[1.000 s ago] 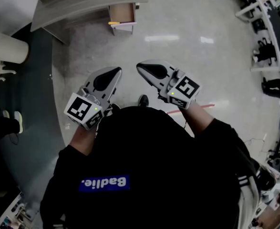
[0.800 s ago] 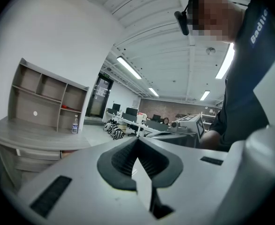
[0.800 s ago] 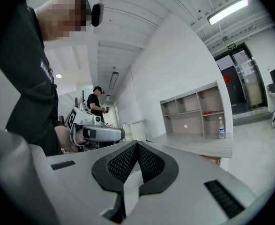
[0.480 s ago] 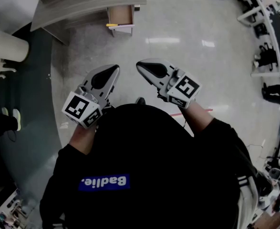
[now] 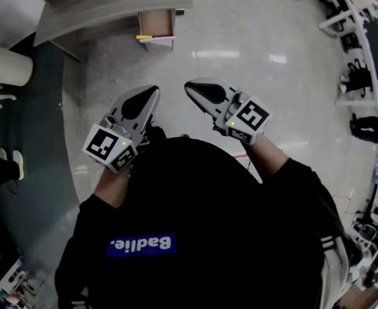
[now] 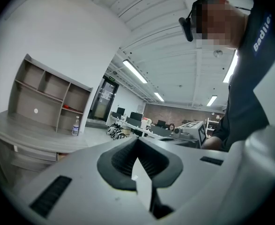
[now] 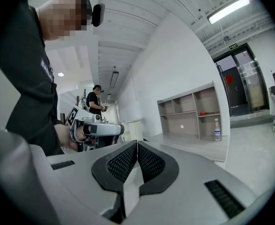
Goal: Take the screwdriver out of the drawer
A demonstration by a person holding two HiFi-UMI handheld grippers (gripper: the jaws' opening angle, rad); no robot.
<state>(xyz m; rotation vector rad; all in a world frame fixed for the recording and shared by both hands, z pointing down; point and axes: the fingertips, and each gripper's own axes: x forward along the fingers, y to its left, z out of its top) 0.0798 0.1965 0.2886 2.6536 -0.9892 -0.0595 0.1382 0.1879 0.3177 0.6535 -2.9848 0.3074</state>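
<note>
In the head view a small open drawer (image 5: 156, 24) juts from the grey desk (image 5: 111, 2) at the top. A yellow-handled screwdriver (image 5: 145, 37) lies across its front edge. My left gripper (image 5: 151, 91) and right gripper (image 5: 189, 85) are held side by side over the floor, well short of the drawer and pointing toward it. Both are shut, jaws meeting with nothing between them. The left gripper (image 6: 136, 139) and right gripper (image 7: 137, 144) show the same in their own views. The drawer is in neither gripper view.
A grey shelf unit (image 7: 193, 111) with a water bottle (image 7: 217, 131) beside it stands on the desk. A pale round bin (image 5: 5, 63) is at the left, beside a dark floor strip (image 5: 40, 147). Office desks and chairs (image 5: 362, 50) line the right side.
The desk and drawer have shifted left and slightly up in the head view as the person moves. Both grippers keep their pose, still shut.
</note>
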